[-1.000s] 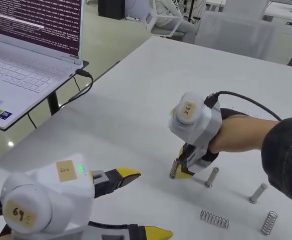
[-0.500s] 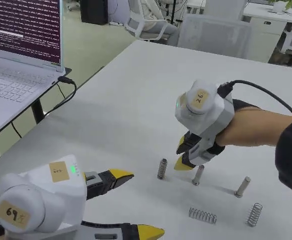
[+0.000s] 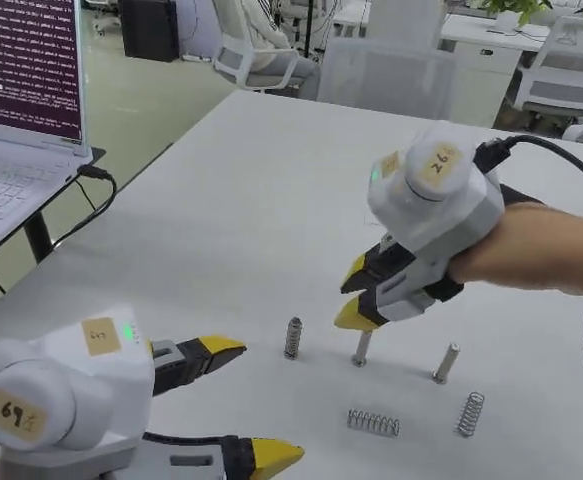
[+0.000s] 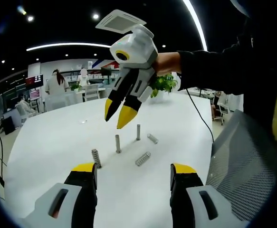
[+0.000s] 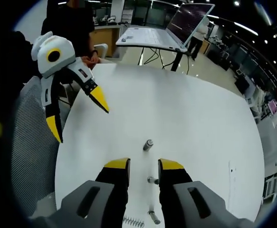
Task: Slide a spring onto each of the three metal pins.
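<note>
One pin [image 3: 294,323] carries its spring [image 3: 292,342], just ahead of your left gripper [image 3: 261,400], jaws wide open and empty. Your right gripper [image 3: 349,300], jaws slightly parted and empty, hovers over two bare pins [image 3: 362,347]. Two loose springs [image 3: 373,423] lie nearby on the counter [image 3: 271,180].

On the table [image 3: 221,180] before me, three pins stand in a row from left to right. The left pin [image 3: 294,322] has a spring [image 3: 292,342] around it. The middle pin [image 3: 362,347] and the right pin [image 3: 446,362] follow on the same line. Nearer to me, a loose spring [image 3: 373,423] lies flat before the middle pin, and another spring [image 3: 469,413] stands upright just before the right pin. My right gripper [image 3: 346,302] hangs above the middle pin, apart from it. My left gripper [image 3: 269,400] sits at my near left, left of the row. A laptop [image 3: 11,150] rests on a separate stand off the table's left side. Chairs [image 3: 261,60] stand beyond the far edge.
</note>
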{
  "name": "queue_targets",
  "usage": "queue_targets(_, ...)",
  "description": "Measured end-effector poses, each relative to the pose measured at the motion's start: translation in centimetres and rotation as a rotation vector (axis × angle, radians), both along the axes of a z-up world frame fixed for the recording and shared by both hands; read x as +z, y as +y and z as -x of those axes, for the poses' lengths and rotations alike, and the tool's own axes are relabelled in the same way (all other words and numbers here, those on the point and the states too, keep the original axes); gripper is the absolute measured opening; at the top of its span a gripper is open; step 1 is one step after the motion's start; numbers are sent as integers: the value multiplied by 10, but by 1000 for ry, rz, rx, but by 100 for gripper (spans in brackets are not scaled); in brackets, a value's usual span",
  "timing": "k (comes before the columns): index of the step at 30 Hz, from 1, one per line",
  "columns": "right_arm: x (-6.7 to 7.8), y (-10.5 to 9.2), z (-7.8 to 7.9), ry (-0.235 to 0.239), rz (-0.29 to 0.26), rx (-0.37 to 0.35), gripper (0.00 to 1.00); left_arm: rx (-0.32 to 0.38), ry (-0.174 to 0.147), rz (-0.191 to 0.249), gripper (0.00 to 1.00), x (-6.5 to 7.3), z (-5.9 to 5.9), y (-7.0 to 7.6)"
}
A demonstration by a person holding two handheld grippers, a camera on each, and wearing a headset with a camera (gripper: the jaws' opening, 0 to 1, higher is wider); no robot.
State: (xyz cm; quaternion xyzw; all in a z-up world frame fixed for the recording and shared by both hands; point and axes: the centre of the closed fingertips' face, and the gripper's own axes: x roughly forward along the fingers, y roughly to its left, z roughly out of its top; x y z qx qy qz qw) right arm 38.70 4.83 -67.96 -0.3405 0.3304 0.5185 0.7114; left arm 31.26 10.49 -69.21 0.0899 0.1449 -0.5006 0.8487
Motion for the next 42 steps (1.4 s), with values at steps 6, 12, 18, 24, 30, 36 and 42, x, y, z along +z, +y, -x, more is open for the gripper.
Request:
queue_targets(6, 6, -13, 13, -9, -24, -29, 21, -15, -6, -4, 58, 3, -2, -4)
queue_targets(12, 4, -29, 28, -12, -26, -65, 21, -45, -4, -18, 58, 0, -2, -12)
queue_targets(18, 5, -46, 39, -14, -32, -100, 21, -87, -2, -46, 57, -3, 0, -19)
queue_targets(24, 3, -58, 52, -9, -49, -132, 21, -137, 1, -74, 56, -6, -1, -28)
queue_targets(30, -5, -70, 62, 4, -67, -177, 21, -199, 3, -88, 51, -11, -5, -42)
queue_targets(36, -9, -81, 70, 21, -98, -231, 21, -267, 29, -116, 47, -27, -9, -57)
queue_targets(42, -10, -86, 73, 21, -111, -262, 21, -323, 35, -132, 41, -39, -14, -78)
